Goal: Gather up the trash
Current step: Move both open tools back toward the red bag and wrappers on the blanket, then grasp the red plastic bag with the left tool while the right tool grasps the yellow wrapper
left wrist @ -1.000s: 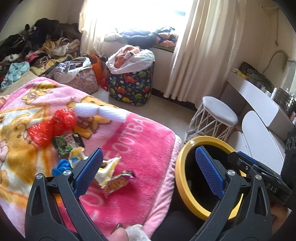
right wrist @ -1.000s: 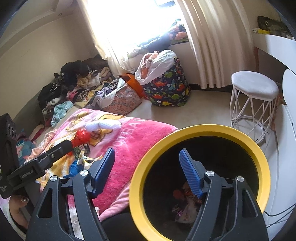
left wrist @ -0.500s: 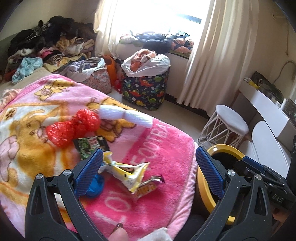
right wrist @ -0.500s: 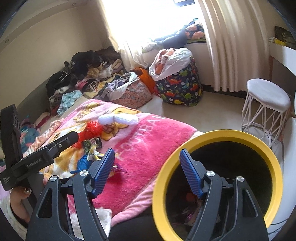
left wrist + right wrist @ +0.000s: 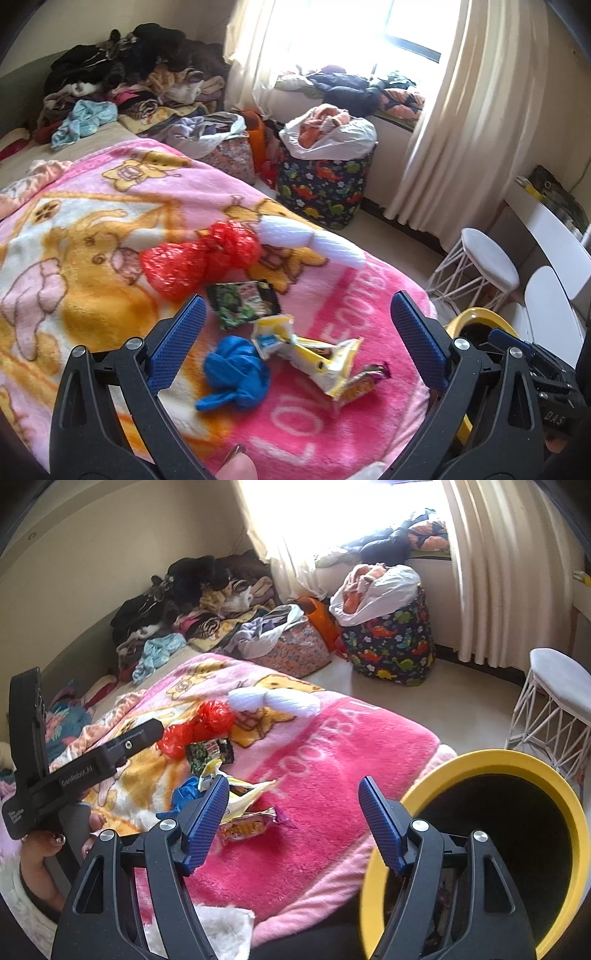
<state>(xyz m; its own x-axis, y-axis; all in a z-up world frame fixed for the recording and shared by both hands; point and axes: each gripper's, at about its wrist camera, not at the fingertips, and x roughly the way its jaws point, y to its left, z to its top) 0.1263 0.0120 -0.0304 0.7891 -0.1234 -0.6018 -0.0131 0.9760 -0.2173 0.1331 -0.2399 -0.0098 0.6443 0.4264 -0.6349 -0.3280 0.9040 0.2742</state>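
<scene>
Bedroom in a home. Bed covered by a pink cartoon-print blanket (image 5: 332, 369), with wrappers and other litter near its foot corner. Heaps of clothes (image 5: 122, 74) piled at the bed's far edge against the wall. Dinosaur-print laundry bin (image 5: 325, 192) stuffed with garments on the floor beside the bed. Cream curtains (image 5: 454, 122) over a sunlit window, its sill loaded with more clothing. White wire-legged stool (image 5: 484, 262) near the bed's foot.

Pink cartoon-print blanket (image 5: 110, 229); red bag (image 5: 199, 258), blue cloth (image 5: 236, 373), yellow wrapper (image 5: 325, 354); yellow-rimmed bin (image 5: 495, 760), perhaps black inside
</scene>
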